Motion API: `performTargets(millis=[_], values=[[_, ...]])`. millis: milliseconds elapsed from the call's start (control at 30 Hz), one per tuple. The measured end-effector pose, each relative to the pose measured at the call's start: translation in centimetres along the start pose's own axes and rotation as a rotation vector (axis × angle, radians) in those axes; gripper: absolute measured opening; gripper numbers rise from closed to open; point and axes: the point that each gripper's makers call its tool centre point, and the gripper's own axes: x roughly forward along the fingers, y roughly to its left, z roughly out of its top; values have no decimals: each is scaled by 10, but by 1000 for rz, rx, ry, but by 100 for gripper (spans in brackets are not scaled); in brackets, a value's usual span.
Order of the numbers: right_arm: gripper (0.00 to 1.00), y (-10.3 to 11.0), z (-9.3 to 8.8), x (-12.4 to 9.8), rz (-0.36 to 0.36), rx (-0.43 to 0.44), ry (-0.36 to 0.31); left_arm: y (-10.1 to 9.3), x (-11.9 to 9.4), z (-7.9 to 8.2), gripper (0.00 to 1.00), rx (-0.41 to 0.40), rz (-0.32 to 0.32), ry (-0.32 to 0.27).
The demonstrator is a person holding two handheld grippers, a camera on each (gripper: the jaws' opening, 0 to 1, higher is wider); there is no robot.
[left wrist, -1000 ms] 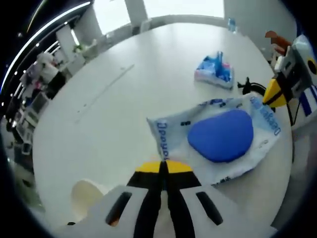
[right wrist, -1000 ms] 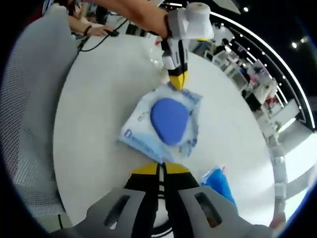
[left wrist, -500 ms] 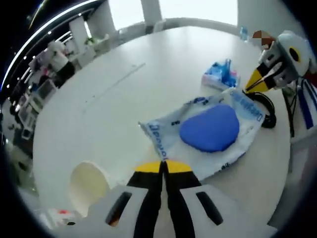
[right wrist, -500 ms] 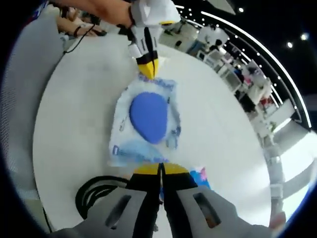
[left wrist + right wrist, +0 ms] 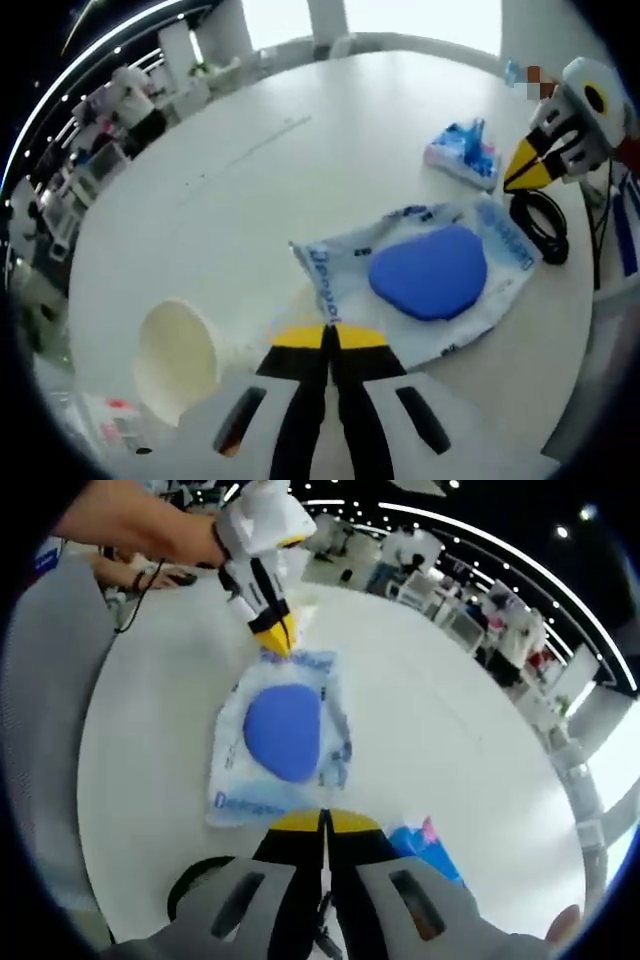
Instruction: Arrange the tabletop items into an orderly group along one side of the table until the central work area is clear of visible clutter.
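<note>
Two grippers meet over one flat plastic bag (image 5: pixel 425 290) with a blue pad (image 5: pixel 428 272) sealed inside, lying on the round white table (image 5: pixel 250 190).

The trouble I would expect comes from the bag itself. It is thin, limp film, and the left gripper (image 5: pixel 332 338) has its yellow tips pressed together right at the near edge. If they have caught only a sliver of film, a pull toward the table's side could let it slip out, or drag the bag crooked and bunch it. A paper cup (image 5: pixel 180 355) lies on its side just left of those fingers; a sideways sweep could knock it rolling. Past the far end of the bag, a coil of black cable (image 5: pixel 538 225) and a small blue packet (image 5: pixel 462 157) sit near the right gripper (image 5: pixel 527 172), and a dragged bag could snag the cable and pull it along.

As for the fingers: the left pair is drawn tight, no gap showing between the tips, at or on the bag's edge. Whether film is actually pinched between them I cannot tell. In the right gripper view, the right gripper (image 5: pixel 322 825) is likewise closed down to a hairline, its tips just short of the bag (image 5: pixel 278 745), nothing visibly held. The blue packet (image 5: pixel 425 852) lies just right of those fingers, the cable (image 5: pixel 205 880) to their left, and the left gripper (image 5: pixel 272 630) meets the bag's far edge.
</note>
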Motion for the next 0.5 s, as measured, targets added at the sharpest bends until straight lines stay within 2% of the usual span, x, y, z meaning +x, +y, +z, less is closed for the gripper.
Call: performTargets(millis=[167,300,433,500], values=[[4,-2,-4,-5,-20,33,2,-1,0,3,0,7,5,-1],[20,-3,-6,-9,-57,210,12,-2,0,1,0,8,4,3],[21,4,-11,-9,-58,432,58,-3,-1,1,0,14,2,2],[25,8,-12,-7,-48,496,71,-3,-2,1,0,15,1,0]])
